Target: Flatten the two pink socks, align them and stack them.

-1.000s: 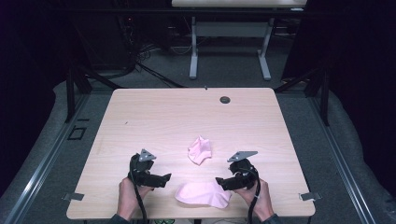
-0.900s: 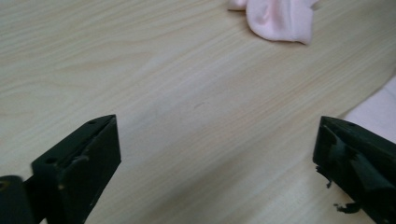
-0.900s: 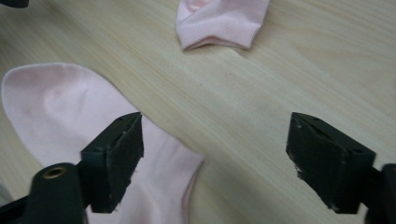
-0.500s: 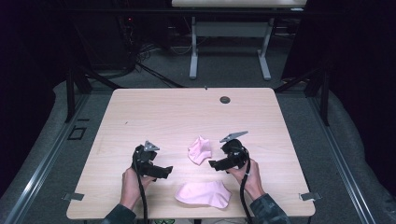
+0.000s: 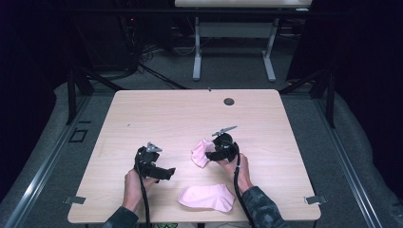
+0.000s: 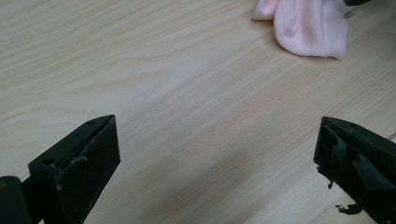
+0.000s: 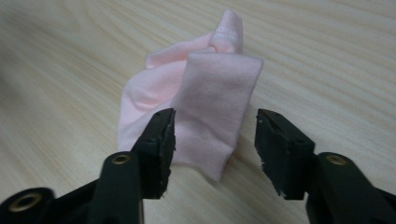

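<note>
1. Our right gripper (image 7: 212,149) has its jaws partly apart, straddling the near edge of a crumpled pink sock (image 7: 196,100); the left jaw overlaps the fabric, the right jaw stands just off it (whether either jaw presses the cloth we cannot tell).
2. From the high view, we see that right gripper (image 5: 217,153) just right of the crumpled sock (image 5: 201,152), with our right hand (image 5: 241,173) behind it.
3. Our left gripper (image 6: 215,163) holds its jaws wide over bare wood, with the crumpled sock (image 6: 308,25) well ahead of it.
4. In the high view, the left gripper (image 5: 165,173) sits left of the crumpled sock, apart from it, held by our left hand (image 5: 133,185).
5. We see a second pink sock (image 5: 208,197) lying flat on the table (image 5: 166,114), nearer us than the crumpled one.
6. Far beyond the crumpled sock, a small dark round thing (image 5: 229,101) sits near the table's far edge.
</note>
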{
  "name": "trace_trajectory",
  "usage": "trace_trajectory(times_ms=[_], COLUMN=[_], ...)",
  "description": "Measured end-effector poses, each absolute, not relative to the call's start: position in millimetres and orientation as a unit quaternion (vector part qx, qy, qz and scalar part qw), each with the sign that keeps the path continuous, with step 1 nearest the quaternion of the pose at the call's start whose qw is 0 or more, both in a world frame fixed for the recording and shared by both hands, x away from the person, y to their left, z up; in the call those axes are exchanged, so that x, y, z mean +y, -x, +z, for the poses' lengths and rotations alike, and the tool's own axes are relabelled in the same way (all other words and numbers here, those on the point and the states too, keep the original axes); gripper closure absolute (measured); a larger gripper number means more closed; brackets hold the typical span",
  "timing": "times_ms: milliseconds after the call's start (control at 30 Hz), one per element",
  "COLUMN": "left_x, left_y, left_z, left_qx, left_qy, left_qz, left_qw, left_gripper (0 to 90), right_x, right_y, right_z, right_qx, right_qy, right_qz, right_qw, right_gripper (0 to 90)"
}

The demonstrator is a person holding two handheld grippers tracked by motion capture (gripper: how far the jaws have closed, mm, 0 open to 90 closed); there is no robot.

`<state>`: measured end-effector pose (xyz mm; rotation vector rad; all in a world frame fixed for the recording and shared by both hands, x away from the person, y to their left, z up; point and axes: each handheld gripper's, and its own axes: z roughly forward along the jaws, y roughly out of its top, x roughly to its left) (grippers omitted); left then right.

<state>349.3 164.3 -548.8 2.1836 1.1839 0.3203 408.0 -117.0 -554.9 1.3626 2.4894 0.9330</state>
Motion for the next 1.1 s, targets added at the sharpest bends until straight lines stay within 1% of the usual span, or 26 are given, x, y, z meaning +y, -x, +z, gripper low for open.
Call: trace_trajectory(times_ms=[100,133,200,233,267,333,433,533,600,667,767,867,933,967,1000,1033,1067,1100], left_x=[164,164,163,162,161,160,158,155,152,147,139,127,117,113,109,104,100,97], left_y=[-349,-350,-350,-350,-350,-351,-352,-355,-357,-360,-368,-380,-387,-392,-396,-399,-404,-409], left_z=[-549,-549,-549,-549,-549,-549,-549,-548,-546,-545,-542,-539,-538,-538,-537,-537,-537,-538], left_qx=[0.448,0.447,0.448,0.448,0.446,0.446,0.442,0.443,0.439,0.435,0.421,0.406,0.393,0.385,0.376,0.369,0.363,0.357], left_qy=[-0.829,-0.829,-0.829,-0.829,-0.830,-0.831,-0.833,-0.830,-0.831,-0.832,-0.838,-0.843,-0.849,-0.853,-0.857,-0.861,-0.865,-0.868], left_qz=[0.124,0.123,0.122,0.122,0.124,0.127,0.123,0.117,0.118,0.115,0.116,0.105,0.111,0.104,0.104,0.113,0.110,0.097], left_qw=[0.312,0.312,0.311,0.310,0.311,0.308,0.308,0.318,0.319,0.323,0.329,0.338,0.336,0.337,0.336,0.332,0.328,0.331], left_gripper=[1.7,1.7,2.4,4.0,4.0,6.8,8.9,14.1,14.6,17.0,19.5,22.7,25.8,27.5,30.9,30.9,33.3,33.8], right_x=[-115,-115,-111,-110,-110,-111,-112,-115,-118,-123,-126,-131,-134,-136,-139,-139,-139,-140], right_y=[-408,-408,-407,-406,-406,-403,-402,-398,-394,-389,-387,-384,-383,-383,-383,-383,-383,-382], right_z=[-559,-559,-563,-565,-565,-564,-564,-561,-559,-556,-556,-556,-557,-558,-557,-557,-557,-557], right_qx=[0.837,0.837,0.835,0.836,0.836,0.841,0.843,0.852,0.857,0.865,0.867,0.869,0.868,0.867,0.873,0.873,0.870,0.872], right_qy=[-0.449,-0.449,-0.449,-0.449,-0.449,-0.441,-0.436,-0.424,-0.415,-0.406,-0.404,-0.404,-0.406,-0.409,-0.404,-0.404,-0.406,-0.405], right_qz=[0.300,0.300,0.306,0.300,0.300,0.301,0.302,0.297,0.297,0.287,0.285,0.279,0.278,0.277,0.268,0.268,0.273,0.270], right_qw=[0.090,0.090,0.092,0.097,0.097,0.092,0.087,0.076,0.072,0.064,0.063,0.064,0.061,0.061,0.058,0.058,0.056,0.058], right_gripper=[62.3,62.3,66.7,74.5,74.5,82.7,84.3,84.8,84.9,85.0,85.0,85.0,84.9,84.9,84.8,84.8,84.8,84.8])
